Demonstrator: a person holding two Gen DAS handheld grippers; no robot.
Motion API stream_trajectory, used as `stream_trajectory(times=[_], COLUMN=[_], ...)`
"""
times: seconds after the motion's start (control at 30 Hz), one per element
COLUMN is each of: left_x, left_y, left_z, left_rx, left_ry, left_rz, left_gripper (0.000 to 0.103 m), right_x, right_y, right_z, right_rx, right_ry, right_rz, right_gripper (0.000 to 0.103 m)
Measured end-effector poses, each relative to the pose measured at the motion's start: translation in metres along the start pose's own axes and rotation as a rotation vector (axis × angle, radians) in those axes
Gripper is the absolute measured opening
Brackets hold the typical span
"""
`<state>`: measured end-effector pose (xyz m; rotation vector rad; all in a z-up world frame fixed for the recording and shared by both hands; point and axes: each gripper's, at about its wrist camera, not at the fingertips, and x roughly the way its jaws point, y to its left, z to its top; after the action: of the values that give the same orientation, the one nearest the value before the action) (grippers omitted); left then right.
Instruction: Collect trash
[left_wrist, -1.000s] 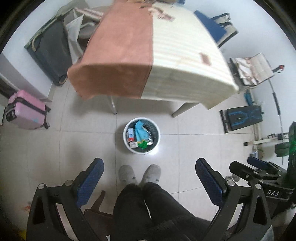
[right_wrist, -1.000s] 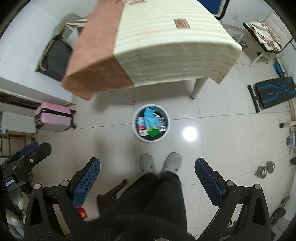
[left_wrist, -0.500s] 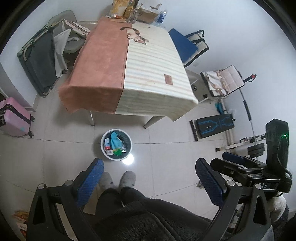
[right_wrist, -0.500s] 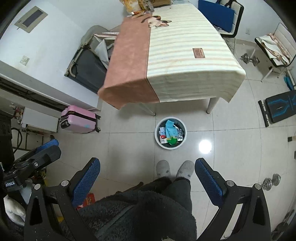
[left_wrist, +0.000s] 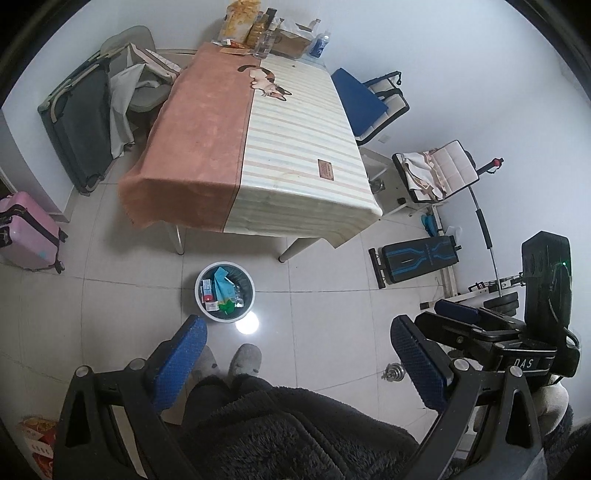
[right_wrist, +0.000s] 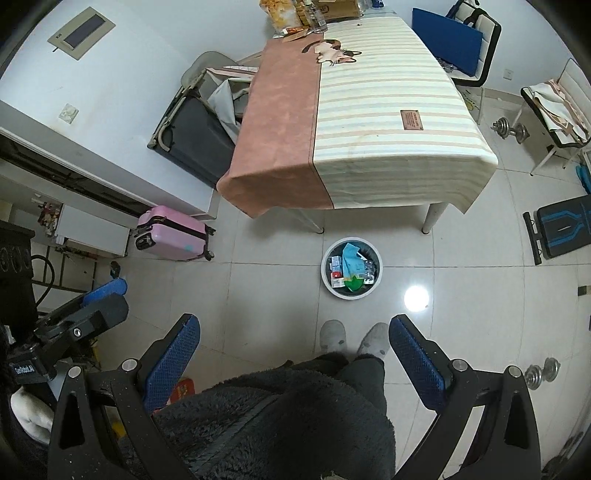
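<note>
A round white trash bin (left_wrist: 225, 292) (right_wrist: 351, 268) stands on the tiled floor in front of the table, holding packets, a light blue wrapper and a green scrap. My left gripper (left_wrist: 297, 356) is open and empty, high above the floor. My right gripper (right_wrist: 293, 354) is also open and empty, high up. The right gripper's body (left_wrist: 491, 332) shows at the right of the left wrist view. Under both grippers are a person's dark fuzzy clothing (right_wrist: 280, 413) and grey slippers (left_wrist: 244, 360).
A table with a pink and striped cloth (left_wrist: 255, 147) (right_wrist: 354, 114) carries snack bags and bottles (left_wrist: 258, 29) at its far end. Around it are a pink suitcase (right_wrist: 171, 236), a folded cot (left_wrist: 79, 122), chairs (left_wrist: 369, 103), a bench (left_wrist: 419, 256) and dumbbells (right_wrist: 511, 127).
Both grippers have risen and drawn back from the bin, so the bin looks smaller and the whole tabletop has come into view. Both stay open and empty.
</note>
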<state>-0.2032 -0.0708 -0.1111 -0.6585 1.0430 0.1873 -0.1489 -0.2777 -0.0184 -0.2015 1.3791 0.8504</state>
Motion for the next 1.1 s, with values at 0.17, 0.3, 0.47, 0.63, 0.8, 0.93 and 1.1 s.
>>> stream_trajectory(times=[0.17, 0.3, 0.47, 0.63, 0.8, 0.93, 1.1], left_x=[-0.003, -0.003, -0.004, -0.004, -0.002, -0.001, -0.001], left_y=[-0.003, -0.005, -0.006, -0.006, -0.006, -0.007, -0.010], left_z=[-0.004, -0.005, -0.006, -0.008, -0.008, -0.009, -0.009], left_rx=[0.006, 0.007, 0.009, 0.012, 0.010, 0.011, 0.012], left_ry=[0.004, 0.006, 0.010, 0.010, 0.014, 0.016, 0.019], left_rz=[0.012, 0.019, 0.022, 0.015, 0.011, 0.007, 0.005], left_gripper=[0.102, 0.102, 0.102, 0.102, 0.102, 0.102, 0.102], right_x=[-0.001, -0.002, -0.003, -0.004, -0.007, -0.008, -0.011], right_y=[0.000, 0.001, 0.002, 0.003, 0.000, -0.002, -0.004], right_z=[0.001, 0.001, -0.001, -0.001, -0.005, -0.008, -0.012], right_rx=[-0.007, -0.011, -0.008, -0.007, -0.001, 0.005, 0.012], right_ry=[0.006, 0.012, 0.015, 0.014, 0.013, 0.019, 0.021], right_rz=[0.004, 0.005, 0.005, 0.004, 0.000, 0.003, 0.007], right_gripper=[0.103, 0.103, 0.103, 0.103, 0.103, 0.103, 0.103])
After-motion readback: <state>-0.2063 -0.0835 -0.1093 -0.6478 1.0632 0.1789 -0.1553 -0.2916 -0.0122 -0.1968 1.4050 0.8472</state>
